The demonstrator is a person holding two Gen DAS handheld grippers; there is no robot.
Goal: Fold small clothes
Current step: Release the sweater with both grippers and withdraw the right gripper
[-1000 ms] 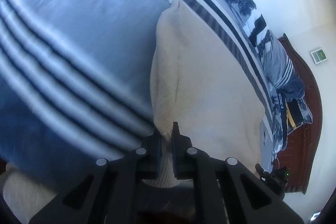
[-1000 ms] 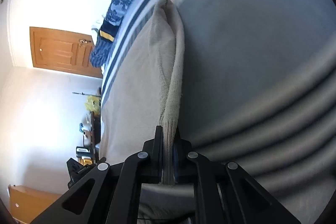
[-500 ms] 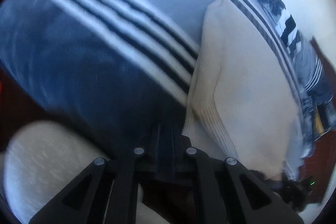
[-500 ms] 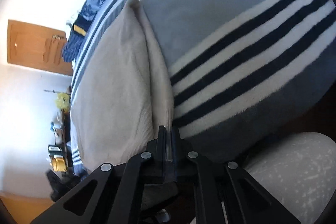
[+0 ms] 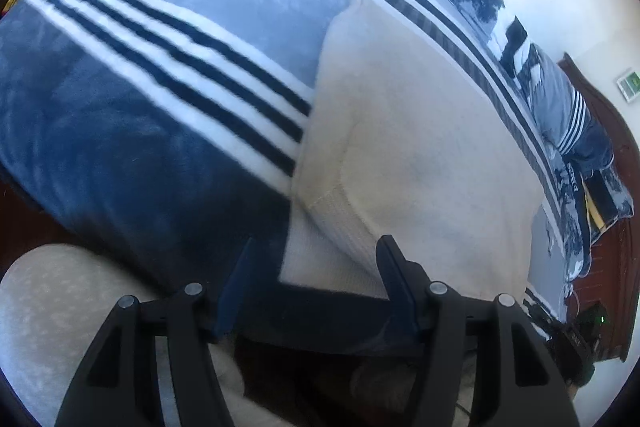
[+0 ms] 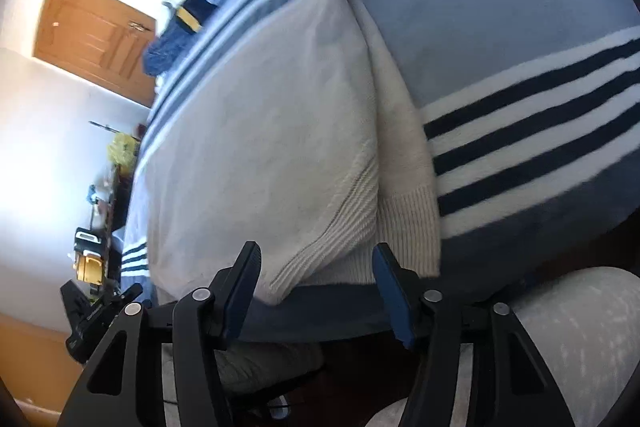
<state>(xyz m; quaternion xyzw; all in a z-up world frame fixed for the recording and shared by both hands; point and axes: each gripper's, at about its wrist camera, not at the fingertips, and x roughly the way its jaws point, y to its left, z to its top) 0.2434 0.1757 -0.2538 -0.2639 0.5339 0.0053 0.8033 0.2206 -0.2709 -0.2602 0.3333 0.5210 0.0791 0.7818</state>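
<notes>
Bed: fills the middle of the room, its near edge just before both grippers.
Blanket: spread over the bed, hanging over the near edge.
Sweater: lies flat on the blanket, folded, ribbed hem toward the near edge.
Left gripper: just short of the hem's left corner, jaws opening, nothing pressed between them.
Right gripper: just short of the hem's right corner, jaws opening, clear of the cloth.
Pile of bedding: along the far side of the bed, behind the sweater.
Door: far off, beyond the bed, left in the right wrist view.
Headboard: at the bed's right end in the left wrist view.
</notes>
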